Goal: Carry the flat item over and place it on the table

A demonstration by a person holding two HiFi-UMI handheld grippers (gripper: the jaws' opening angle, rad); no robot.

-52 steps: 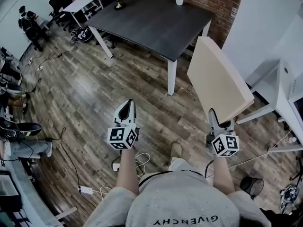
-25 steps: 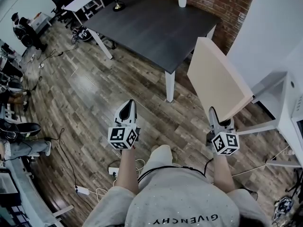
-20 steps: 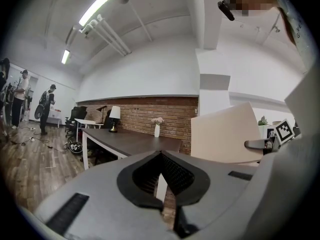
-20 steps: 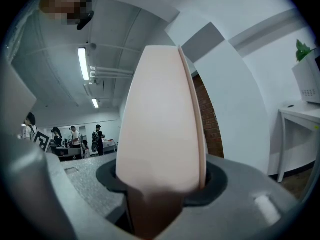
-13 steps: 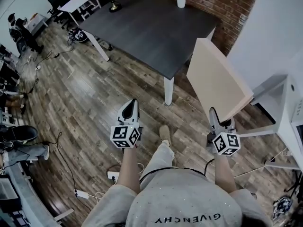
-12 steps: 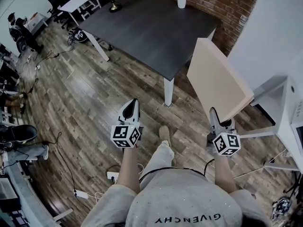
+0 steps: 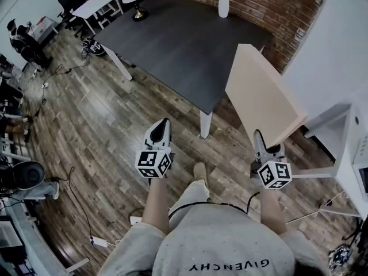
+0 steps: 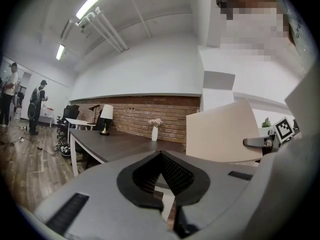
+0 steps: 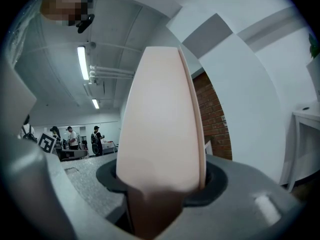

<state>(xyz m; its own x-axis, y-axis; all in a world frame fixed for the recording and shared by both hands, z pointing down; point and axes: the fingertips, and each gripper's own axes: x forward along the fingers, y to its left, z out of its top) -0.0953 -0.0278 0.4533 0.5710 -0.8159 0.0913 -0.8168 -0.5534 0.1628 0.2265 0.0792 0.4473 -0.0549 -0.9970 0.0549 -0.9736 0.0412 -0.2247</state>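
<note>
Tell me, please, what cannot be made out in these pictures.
Table's right edge: head view, partly behind the board.
What lies ahead: right gripper view, the board blocks it.
People at the left edge: head view, small and cut off.

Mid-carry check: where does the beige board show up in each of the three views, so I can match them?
Head view: the beige board is right of centre, tilted, rising from the right hand-held gripper.
Left gripper view: right of centre, past the dark table.
Right gripper view: dead centre, seen edge-on between the jaws.
Shared landmark: the brick wall.
</note>
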